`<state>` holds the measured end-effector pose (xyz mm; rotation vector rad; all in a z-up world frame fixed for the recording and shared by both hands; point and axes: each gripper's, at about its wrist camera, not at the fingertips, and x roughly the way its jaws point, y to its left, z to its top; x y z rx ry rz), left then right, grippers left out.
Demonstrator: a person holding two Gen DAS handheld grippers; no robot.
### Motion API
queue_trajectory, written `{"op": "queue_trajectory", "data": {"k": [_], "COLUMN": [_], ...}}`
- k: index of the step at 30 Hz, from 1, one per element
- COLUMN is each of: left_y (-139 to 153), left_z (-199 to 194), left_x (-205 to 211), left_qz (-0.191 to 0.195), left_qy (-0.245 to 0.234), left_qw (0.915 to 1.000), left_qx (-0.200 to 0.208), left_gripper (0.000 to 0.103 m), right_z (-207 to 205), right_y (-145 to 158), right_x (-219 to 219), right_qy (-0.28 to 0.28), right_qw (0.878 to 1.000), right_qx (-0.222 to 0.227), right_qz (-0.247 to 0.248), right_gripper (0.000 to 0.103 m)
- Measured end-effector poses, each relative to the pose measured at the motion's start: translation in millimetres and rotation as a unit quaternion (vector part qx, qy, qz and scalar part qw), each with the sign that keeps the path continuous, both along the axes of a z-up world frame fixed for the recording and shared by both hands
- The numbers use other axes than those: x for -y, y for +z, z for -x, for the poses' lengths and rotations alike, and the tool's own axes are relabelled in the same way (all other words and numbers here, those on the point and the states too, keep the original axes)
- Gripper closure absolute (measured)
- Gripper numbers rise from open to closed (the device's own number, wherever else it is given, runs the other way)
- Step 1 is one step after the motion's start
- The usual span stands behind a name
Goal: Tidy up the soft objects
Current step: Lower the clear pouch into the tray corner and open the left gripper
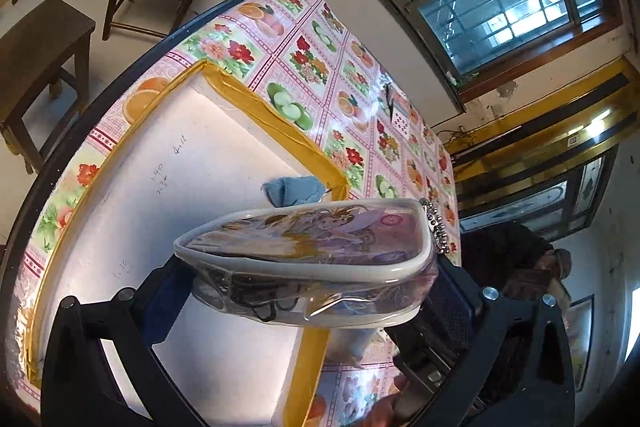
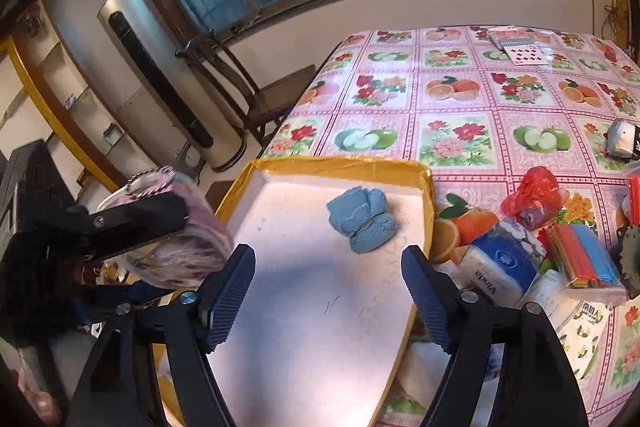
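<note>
Left gripper point(image 1: 304, 291) clamps the clear cartoon pouch point(image 1: 312, 247) above the tray's point(image 2: 344, 163) left edge; right gripper point(image 2: 328, 291) hangs wide open, blue cloth point(image 2: 362, 219) near the tray's far edge.

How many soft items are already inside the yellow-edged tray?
1: a blue cloth bundle lies toward the far end of the tray. The cartoon-print pouch is clamped in the left gripper, above the tray.
</note>
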<state>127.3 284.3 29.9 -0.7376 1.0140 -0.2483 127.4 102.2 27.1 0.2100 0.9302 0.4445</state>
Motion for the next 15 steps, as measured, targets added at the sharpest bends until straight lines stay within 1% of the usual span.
{"op": "queue_trajectory", "data": {"k": [1,2,3,4,5,6,7,8,9,10,11,13,14,15], "left_y": [-2.5,-4.9,-5.4,-5.0,-4.5,-0.5,2.9,3.5,2.9,1.8,-0.6,-9.1,-12.7,-15.7], "left_z": [0.0,0.0,1.9,4.8,7.1,11.2,12.9,13.5,15.3,14.3,12.9,11.3,9.9,9.1], "left_x": [2.4,5.0,6.8,9.0,14.0,18.3,22.4,23.4,19.8,15.7,10.5,-0.5,-4.0,-5.0], "left_qz": [0.013,0.027,0.035,0.041,0.043,0.029,0.022,0.031,0.034,0.026,0.030,0.051,0.057,0.059], "left_qy": [-0.004,-0.007,-0.006,-0.003,-0.006,-0.014,-0.026,-0.038,-0.035,-0.026,-0.018,0.002,0.011,0.015], "left_qw": [0.9999,0.9996,0.9994,0.9991,0.9990,0.9994,0.9993,0.9987,0.9988,0.9993,0.9993,0.9987,0.9983,0.9981], "left_qx": [0.002,0.001,0.004,0.011,0.014,0.016,0.017,0.016,0.011,0.007,0.008,0.003,0.003,0.001], "left_gripper": [0.000,0.000,0.000,0.000,0.000,0.000,0.000,0.000,0.000,0.000,0.000,0.000,0.000,0.000], "right_z": [-0.2,-0.6,-4.3,-15.4,-28.2,-36.1,-38.4,-37.0,-32.4,-26.1,-19.5,-8.2,-4.7,-3.1], "right_y": [-3.9,-5.6,-8.7,-15.7,-27.8,-38.7,-45.8,-46.4,-44.8,-44.0,-42.7,-39.6,-37.0,-32.6], "right_x": [-4.6,-9.5,-14.3,-18.1,-18.4,-11.5,-0.5,7.2,15.3,22.0,27.5,34.2,36.5,38.5], "right_qy": [0.003,-0.008,-0.021,-0.032,-0.035,-0.032,-0.030,-0.039,-0.049,-0.045,-0.039,-0.036,-0.030,-0.025], "right_qw": [1.000,1.000,1.000,0.999,0.998,0.997,0.996,0.995,0.995,0.995,0.994,0.992,0.992,0.994], "right_qx": [-0.005,0.003,0.007,-0.005,-0.036,-0.063,-0.080,-0.079,-0.073,-0.073,-0.075,-0.078,-0.078,-0.075], "right_qz": [-0.010,-0.001,0.019,0.043,0.046,0.012,-0.035,-0.043,-0.043,-0.058,-0.074,-0.091,-0.092,-0.082], "right_gripper": [0.023,0.024,0.024,0.024,0.027,0.033,0.034,0.035,0.032,0.032,0.032,0.031,0.031,0.031]}}
